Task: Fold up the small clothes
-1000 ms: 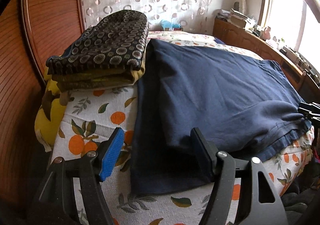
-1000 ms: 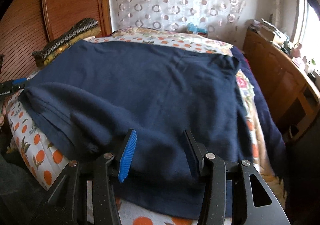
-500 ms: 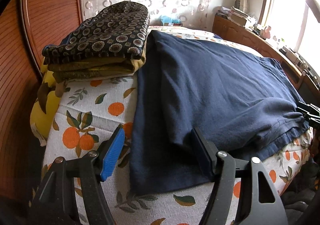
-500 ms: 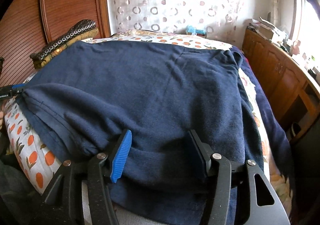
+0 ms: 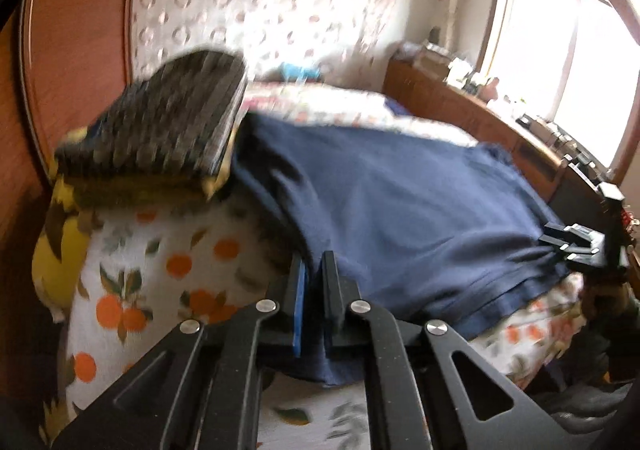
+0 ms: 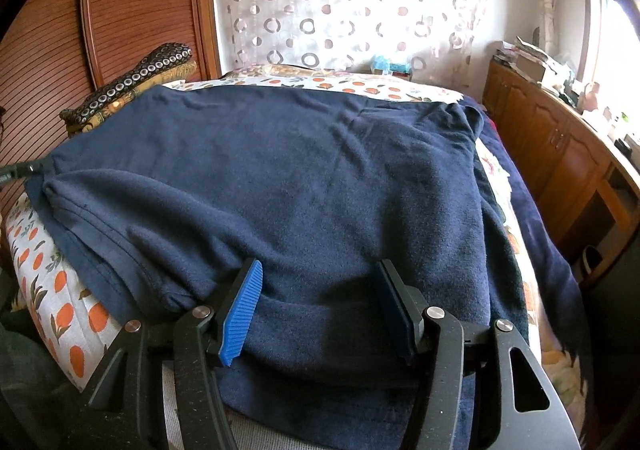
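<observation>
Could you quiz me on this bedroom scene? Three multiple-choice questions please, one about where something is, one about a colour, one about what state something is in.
1. Where is the stack of folded clothes?
A. On the wooden cabinet by the window
B. On the bed, by the far left corner of the garment
C. On the floor

2. What colour is the big garment spread on the bed?
A. Navy blue
B. Red
C. White

3. How do the fingers of the right gripper stand?
A. Pressed flat together
B. Apart, with the garment's near edge between them
C. Clamped on a pillow

Answers:
1 B, the stack sits on the orange-print bedspread beside the wooden headboard.
2 A, the cloth is dark blue all over.
3 B, the right wrist view shows a wide gap with blue cloth lying in it.
</observation>
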Demonstrator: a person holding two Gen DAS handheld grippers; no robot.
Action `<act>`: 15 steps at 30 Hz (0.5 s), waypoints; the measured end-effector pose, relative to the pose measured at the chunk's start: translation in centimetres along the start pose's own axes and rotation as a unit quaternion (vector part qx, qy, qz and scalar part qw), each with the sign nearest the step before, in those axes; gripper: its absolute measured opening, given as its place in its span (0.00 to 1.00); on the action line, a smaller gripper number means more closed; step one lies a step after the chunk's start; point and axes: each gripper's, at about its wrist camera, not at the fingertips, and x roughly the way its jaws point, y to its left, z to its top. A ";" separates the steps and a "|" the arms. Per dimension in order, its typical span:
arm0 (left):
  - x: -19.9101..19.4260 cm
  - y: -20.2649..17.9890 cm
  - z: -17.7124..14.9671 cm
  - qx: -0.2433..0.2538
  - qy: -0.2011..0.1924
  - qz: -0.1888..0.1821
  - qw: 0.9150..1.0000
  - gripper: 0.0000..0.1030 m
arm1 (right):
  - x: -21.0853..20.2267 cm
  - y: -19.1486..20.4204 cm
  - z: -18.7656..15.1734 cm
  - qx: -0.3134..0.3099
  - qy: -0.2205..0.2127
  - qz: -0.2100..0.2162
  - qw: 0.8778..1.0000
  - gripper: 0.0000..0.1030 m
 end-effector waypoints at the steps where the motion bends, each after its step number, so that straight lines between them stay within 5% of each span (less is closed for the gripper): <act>1: -0.5 -0.5 0.4 0.005 -0.010 -0.004 1.000 0.07 | 0.0 0.0 0.0 0.000 0.000 0.000 1.000 0.59; 15: -2.1 -7.8 7.0 0.084 -0.080 -0.071 0.991 0.07 | -0.1 -0.2 0.3 0.004 0.007 -0.008 1.000 0.59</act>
